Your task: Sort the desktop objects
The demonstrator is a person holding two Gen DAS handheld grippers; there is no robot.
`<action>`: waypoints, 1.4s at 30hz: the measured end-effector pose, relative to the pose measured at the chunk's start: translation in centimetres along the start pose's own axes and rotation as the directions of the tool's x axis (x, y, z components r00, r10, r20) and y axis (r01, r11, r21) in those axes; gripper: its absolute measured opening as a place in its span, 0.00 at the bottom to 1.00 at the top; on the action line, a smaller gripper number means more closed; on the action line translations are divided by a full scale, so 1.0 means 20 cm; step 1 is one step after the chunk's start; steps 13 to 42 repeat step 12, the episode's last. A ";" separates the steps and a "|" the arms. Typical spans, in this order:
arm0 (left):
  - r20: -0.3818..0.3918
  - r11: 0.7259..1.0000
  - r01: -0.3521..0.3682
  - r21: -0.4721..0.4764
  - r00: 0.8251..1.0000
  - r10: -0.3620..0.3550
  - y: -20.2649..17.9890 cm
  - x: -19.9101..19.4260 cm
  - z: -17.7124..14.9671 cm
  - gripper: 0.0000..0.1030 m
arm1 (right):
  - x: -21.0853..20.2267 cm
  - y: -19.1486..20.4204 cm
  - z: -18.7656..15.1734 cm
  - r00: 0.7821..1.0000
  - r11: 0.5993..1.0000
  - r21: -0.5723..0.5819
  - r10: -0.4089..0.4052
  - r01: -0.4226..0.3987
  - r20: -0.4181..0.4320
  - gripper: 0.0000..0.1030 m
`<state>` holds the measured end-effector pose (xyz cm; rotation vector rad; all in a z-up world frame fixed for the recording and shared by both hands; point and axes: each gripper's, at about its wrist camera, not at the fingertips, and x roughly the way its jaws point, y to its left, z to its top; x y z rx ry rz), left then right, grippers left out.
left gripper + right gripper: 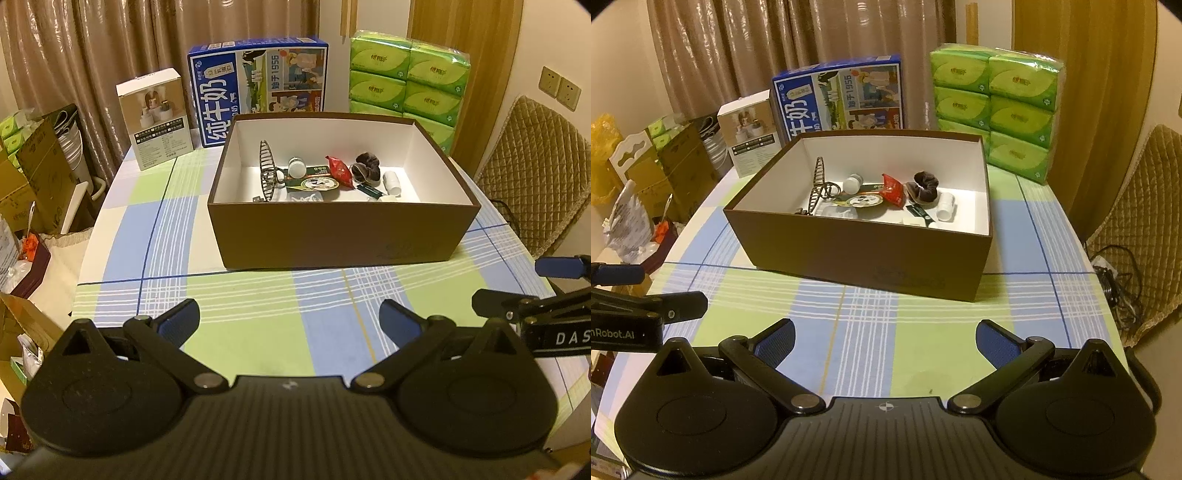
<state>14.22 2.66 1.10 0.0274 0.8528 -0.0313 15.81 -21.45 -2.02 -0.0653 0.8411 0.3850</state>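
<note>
Left wrist view shows the left gripper (pixel 290 317) with its blue-padded fingers spread wide and nothing between them, hovering above the checked tablecloth (pixel 258 295). At about three o'clock the right gripper (pixel 517 284) reaches into frame; in its own view the right gripper (pixel 885 338) is likewise splayed and empty, with the left one at nine o'clock.

At twelve o'clock from both tools stands the brown cardboard box (pixel 332 236), lid off, white inside. The desktop objects already lie on its floor: a dark wire hair claw (pixel 267 173) at the left, a small white bottle (pixel 297 166), a red snack packet (pixel 340 171), a dark scrunchie (pixel 365 168), a second white bottle (pixel 391 182) and some flat printed packets. The cloth around the box holds no loose small item that either view shows.

Judged from this, the sorting looks finished or nearly so, both tools resting between steps. Any next move would call for finding a leftover item beyond these views, or simply pulling back
</note>
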 end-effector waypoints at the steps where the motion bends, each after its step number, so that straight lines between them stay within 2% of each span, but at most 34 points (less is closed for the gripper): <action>1: -0.001 1.000 0.000 -0.001 1.000 0.000 0.00 0.00 0.00 0.99 | 0.00 0.00 0.00 1.000 1.000 -0.001 0.000 0.000 -0.001 0.98; 42: 0.008 1.000 0.006 -0.001 1.000 -0.006 0.02 0.02 0.02 0.99 | 0.01 0.02 0.01 1.000 1.000 -0.001 -0.001 0.001 -0.002 0.98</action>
